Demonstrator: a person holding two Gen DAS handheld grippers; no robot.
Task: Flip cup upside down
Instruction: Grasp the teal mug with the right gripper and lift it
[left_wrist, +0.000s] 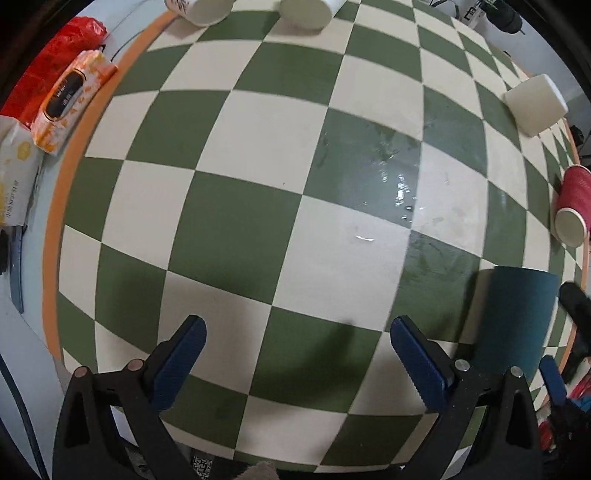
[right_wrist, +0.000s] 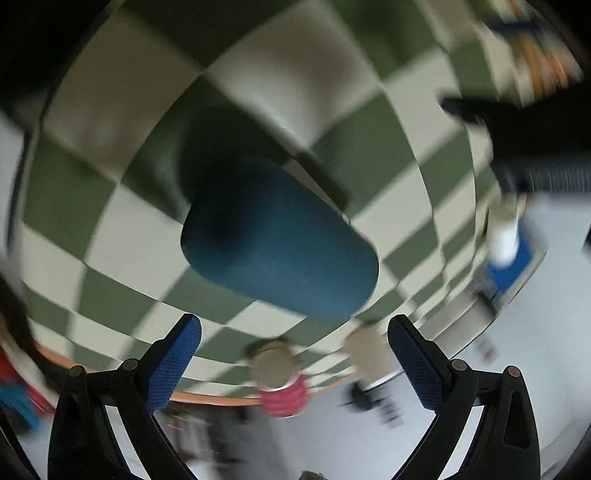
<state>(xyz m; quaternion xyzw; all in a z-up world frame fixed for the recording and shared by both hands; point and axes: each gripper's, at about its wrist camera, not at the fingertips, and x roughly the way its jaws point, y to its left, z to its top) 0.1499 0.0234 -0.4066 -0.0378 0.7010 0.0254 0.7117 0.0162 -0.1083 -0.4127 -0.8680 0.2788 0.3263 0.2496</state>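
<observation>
A dark teal cup (left_wrist: 515, 321) stands on the green and cream checkered table (left_wrist: 258, 184) at the lower right of the left wrist view, just right of my left gripper (left_wrist: 299, 360), which is open and empty above the table. In the blurred, rotated right wrist view the teal cup (right_wrist: 280, 240) fills the middle, just ahead of my right gripper (right_wrist: 294, 349). That gripper is open and empty, its jaws apart from the cup. Which end of the cup faces up I cannot tell.
A red cup (left_wrist: 572, 206) and a white cup (left_wrist: 535, 105) stand at the table's right edge. Two white cups (left_wrist: 306, 13) stand at the far edge. Tissue packs (left_wrist: 72, 99) lie off the table's left. A wet patch (left_wrist: 399, 184) shines mid-table.
</observation>
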